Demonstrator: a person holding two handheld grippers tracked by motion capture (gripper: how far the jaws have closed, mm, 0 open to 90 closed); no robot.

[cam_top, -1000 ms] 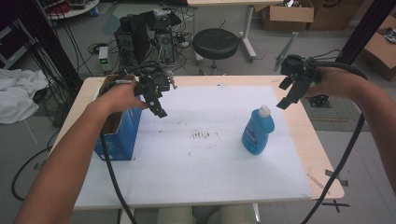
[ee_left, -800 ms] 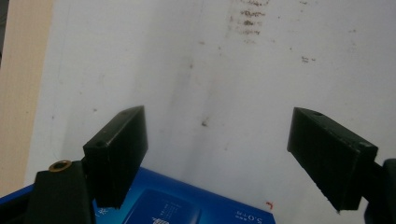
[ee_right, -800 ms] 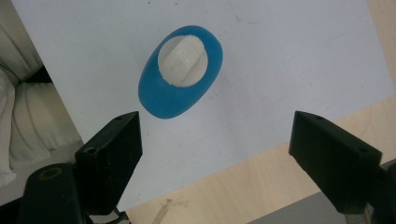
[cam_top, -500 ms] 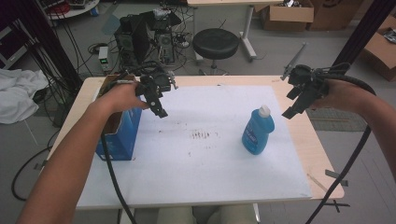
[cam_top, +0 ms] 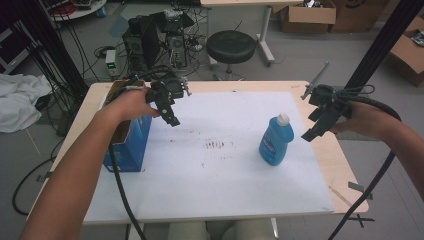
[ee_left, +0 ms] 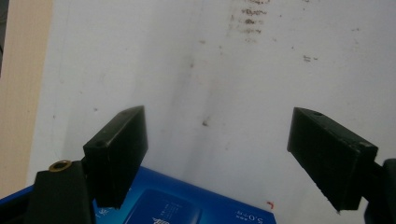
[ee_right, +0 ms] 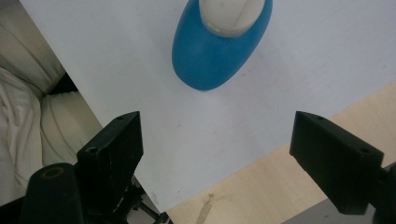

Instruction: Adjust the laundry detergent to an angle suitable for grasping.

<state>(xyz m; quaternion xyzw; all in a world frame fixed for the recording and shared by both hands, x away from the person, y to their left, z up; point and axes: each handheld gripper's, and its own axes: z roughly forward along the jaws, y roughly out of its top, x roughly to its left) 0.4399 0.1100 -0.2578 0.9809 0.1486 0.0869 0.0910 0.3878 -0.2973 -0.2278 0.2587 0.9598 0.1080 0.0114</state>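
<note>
Hovering over the blue box (cam_top: 131, 141) at the table's left edge, the left gripper (cam_top: 167, 111) has its jaws wide apart and holds nothing. The blue bottle (cam_top: 275, 140) stands upright on the white sheet (cam_top: 220, 185). Just right of it, the right gripper (cam_top: 320, 122) is wide open and empty too. It should come down straight around the bottle's middle and squeeze gently. A black stool (cam_top: 231, 47) and cardboard boxes (cam_top: 305, 15) sit behind the wooden table (cam_top: 345, 165).

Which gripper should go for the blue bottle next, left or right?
Right, I'd say. The right gripper hangs open just beside the bottle, with the bottle straight ahead in its own view. The left gripper is also open but sits over the blue box, across the table.
</note>
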